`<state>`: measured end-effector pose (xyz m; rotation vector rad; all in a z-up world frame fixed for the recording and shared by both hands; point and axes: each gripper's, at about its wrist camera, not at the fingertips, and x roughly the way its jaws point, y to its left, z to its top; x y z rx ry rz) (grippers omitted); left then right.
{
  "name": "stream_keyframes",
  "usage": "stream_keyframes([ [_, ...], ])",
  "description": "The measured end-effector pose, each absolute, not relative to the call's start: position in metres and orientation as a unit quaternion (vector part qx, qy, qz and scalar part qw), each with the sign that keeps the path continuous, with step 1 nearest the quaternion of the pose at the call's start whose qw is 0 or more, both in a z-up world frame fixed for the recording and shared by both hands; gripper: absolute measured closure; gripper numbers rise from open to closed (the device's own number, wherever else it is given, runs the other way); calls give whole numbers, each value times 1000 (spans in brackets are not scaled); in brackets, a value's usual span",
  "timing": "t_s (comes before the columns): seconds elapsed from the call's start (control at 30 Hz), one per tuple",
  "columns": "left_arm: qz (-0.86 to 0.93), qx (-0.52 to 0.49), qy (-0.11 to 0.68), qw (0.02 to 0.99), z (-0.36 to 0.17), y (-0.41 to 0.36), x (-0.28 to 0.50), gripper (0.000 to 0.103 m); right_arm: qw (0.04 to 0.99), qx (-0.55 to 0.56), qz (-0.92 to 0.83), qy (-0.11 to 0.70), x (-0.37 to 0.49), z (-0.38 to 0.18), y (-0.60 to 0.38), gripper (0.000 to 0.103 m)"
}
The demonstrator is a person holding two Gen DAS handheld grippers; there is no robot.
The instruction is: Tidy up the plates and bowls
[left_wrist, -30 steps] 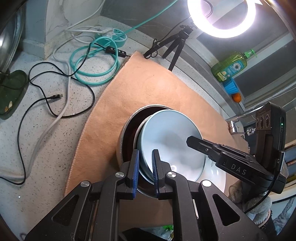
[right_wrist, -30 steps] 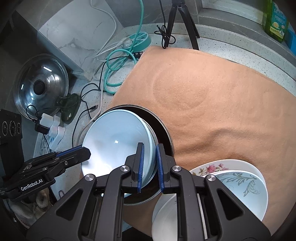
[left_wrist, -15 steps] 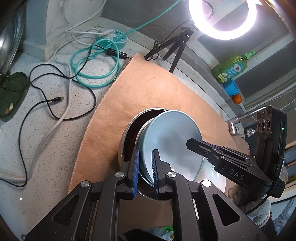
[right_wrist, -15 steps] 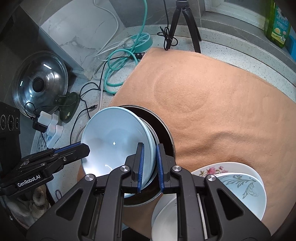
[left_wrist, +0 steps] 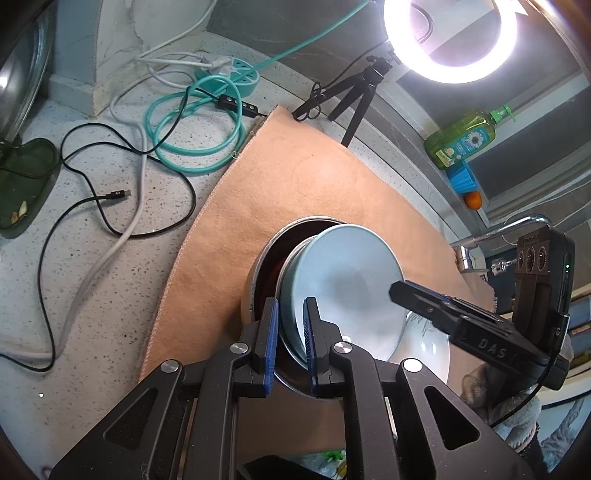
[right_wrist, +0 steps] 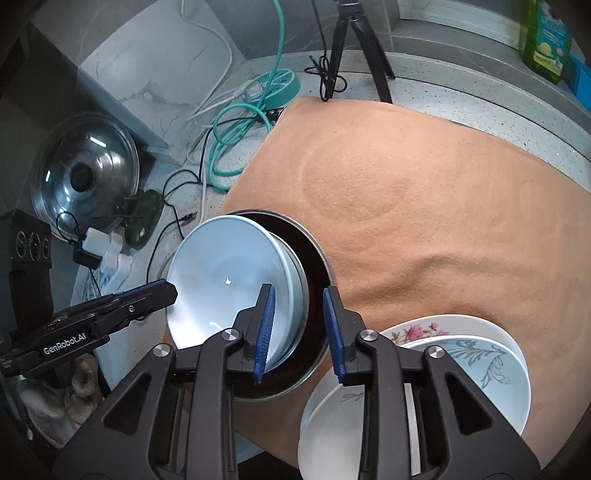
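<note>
Two printed labels: "DAS" on right gripper (left_wrist: pixel 491 341), "GenRobot.AI" on left gripper (right_wrist: pixel 64 341).

Before me: a speckled grey counter (left_wrist: pixel 92 302) under an orange cloth (right_wrist: pixel 424 192), marbled wall (left_wrist: pixel 122 33) behind, ring light (left_wrist: pixel 448 40) glowing on its tripod (left_wrist: pixel 354 99).
</note>
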<state>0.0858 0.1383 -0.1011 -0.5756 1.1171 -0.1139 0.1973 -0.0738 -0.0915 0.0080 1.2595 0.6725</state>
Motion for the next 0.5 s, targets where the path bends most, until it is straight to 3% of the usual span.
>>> stream_keyframes([
  [0.1, -55, -268, 522, 808, -100, 137, 86, 92, 756, 11, 311, 576, 197, -88, -79, 81],
  [0.5, -34, -307, 491, 814, -91, 167, 72, 92, 762, 86, 291, 572, 204, -86, -118, 81],
])
